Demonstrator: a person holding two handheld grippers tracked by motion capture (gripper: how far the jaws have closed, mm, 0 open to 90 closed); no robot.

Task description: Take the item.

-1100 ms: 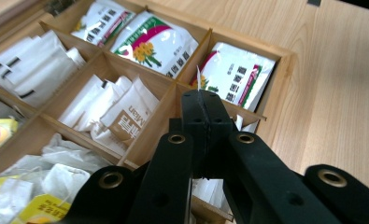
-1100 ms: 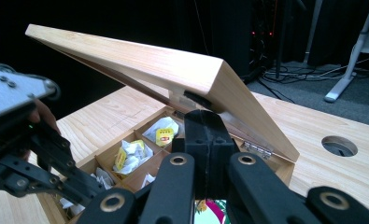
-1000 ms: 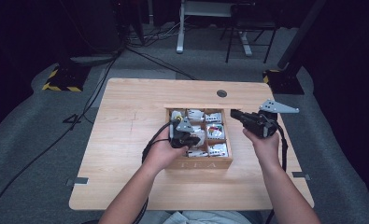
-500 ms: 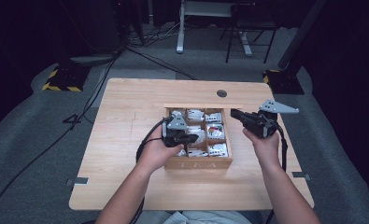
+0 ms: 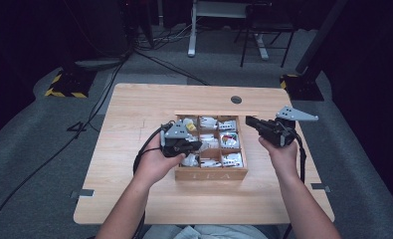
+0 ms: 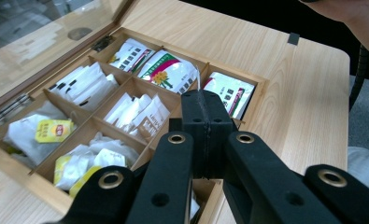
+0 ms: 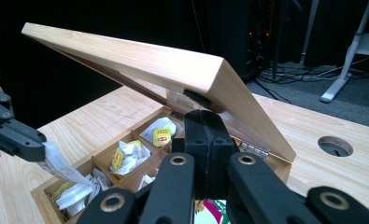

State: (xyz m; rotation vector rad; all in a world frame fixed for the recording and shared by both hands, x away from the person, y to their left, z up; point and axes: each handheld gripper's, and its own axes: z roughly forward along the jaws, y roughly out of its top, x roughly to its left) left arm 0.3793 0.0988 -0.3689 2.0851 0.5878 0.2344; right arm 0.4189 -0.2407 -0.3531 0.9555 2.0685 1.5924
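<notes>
Pale wood tea box (image 6: 247,74); white tea bags (image 6: 135,112), yellow tags; black gripper (image 6: 205,121).

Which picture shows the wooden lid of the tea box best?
The right gripper view: the open light wooden hinged lid stretches right across, tilted above the compartments. In the high view it is a thin edge behind the box. The left gripper view catches one corner with a glass pane.

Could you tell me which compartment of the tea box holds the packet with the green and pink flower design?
The far-row compartment holding the flower packet; it lies beside a striped packet; the other compartments hold plain white or yellow-tagged bags.
</notes>
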